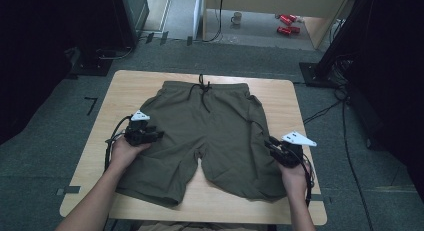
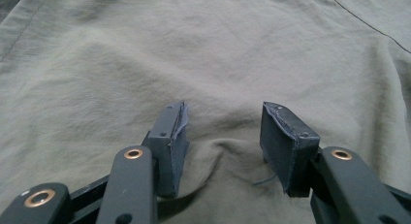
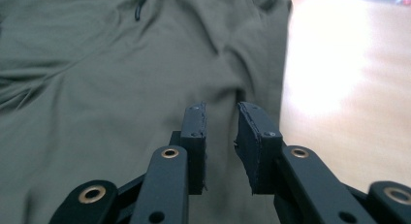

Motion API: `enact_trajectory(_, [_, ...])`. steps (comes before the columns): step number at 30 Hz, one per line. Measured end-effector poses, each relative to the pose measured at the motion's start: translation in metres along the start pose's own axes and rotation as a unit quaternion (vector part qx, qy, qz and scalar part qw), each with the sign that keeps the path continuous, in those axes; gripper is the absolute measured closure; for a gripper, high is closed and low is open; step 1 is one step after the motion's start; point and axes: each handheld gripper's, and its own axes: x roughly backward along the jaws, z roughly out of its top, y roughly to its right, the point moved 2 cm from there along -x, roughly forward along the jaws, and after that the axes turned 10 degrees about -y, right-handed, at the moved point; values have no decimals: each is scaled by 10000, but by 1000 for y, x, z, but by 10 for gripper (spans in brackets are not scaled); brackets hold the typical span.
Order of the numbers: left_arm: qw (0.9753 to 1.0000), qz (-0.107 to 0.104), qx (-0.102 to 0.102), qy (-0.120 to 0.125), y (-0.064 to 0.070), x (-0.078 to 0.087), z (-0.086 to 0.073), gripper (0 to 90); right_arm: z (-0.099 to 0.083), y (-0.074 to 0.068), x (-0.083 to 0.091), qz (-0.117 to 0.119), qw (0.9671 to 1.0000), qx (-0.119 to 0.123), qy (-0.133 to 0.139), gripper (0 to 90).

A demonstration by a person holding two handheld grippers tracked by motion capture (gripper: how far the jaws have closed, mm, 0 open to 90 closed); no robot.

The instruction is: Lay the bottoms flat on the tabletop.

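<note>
**Olive shorts spread flat on a wooden table, a gripper at each outer edge**

A light wooden table [image 1: 300, 116] with rounded corners is seen standing on grey carpet. The room around it is dim, and black stands and cables are set at both sides. Beyond the table, a pale wooden desk is seen, with a mug [image 1: 236, 17] and red cans [image 1: 287, 24] on the floor beneath it.

A pair of olive shorts [image 1: 215, 136] is laid flat across the middle of the table, waistband at the far edge and leg openings toward the person. A dark drawstring [image 1: 202, 93] is trailed down from the waistband. The cloth is thin and woven, softly creased, with stitched seams and hems.

The left gripper [image 1: 150, 134] is held over the outer part of the left leg of the shorts. In the left gripper view its jaws are spread fairly wide, and the padded fingertips [image 2: 173, 136] are pressed down onto the cloth, with a small ridge of fabric raised between them. Nothing is clamped.

The right gripper [image 1: 274, 144] is held at the outer edge of the right leg, beside bare tabletop. In the right gripper view its jaws are parted only narrowly; the fabric lies beneath and between them, but whether it is touched cannot be told.

The pads are dark, blocky and frayed at the edges, carried on black arms with brass rivets.
</note>
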Motion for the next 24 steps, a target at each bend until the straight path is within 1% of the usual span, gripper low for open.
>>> enact_trajectory(3, [10000,-8,-29,-11,0,-1,-1,524,14,2,-18,28,9999,11,-123,735])
enact_trajectory(5, [10000,-10,-41,7,0,-1,-1,523,20,3,-31,-32,9997,7,-239,735])
enact_trajectory(8, [10000,-17,-61,13,-1,-1,-1,523,22,8,-52,-182,9986,65,-501,735])
enact_trajectory(10, [10000,6,-60,8,-1,-1,-2,525,21,12,-64,-192,9973,-20,-710,736])
enact_trajectory(12, [10000,54,-43,-24,-1,0,-1,535,19,17,-71,-255,9959,-65,-862,736])
enact_trajectory(13, [10000,77,-25,-48,-1,0,-1,552,18,19,-72,-272,9955,-106,-905,736])
enact_trajectory(15, [10000,55,27,-53,-3,1,-1,568,15,25,-73,-345,9941,-192,-1013,734])
enact_trajectory(16, [10000,52,27,-63,-4,1,-1,573,13,28,-72,-323,9946,-229,-962,741])
enact_trajectory(17, [10000,55,36,-68,-4,2,-1,575,10,31,-70,-373,9945,-257,-940,743])
enact_trajectory(19, [9999,65,19,-79,-5,2,-2,576,6,37,-64,-524,9940,-207,-942,737])
enact_trajectory(20, [9999,79,-11,-90,-5,3,-2,576,2,40,-61,-570,9938,-250,-926,744])
enact_trajectory(21, [9999,92,-32,-93,-5,3,-3,576,-1,43,-57,-558,9938,-326,-905,755])
enact_trajectory(23, [9999,128,-43,-106,-4,4,-4,576,-8,46,-50,-634,9932,-376,-904,749])
enact_trajectory(24, [9998,147,-63,-127,-4,5,-4,576,-11,47,-46,-644,9926,-470,-915,747])
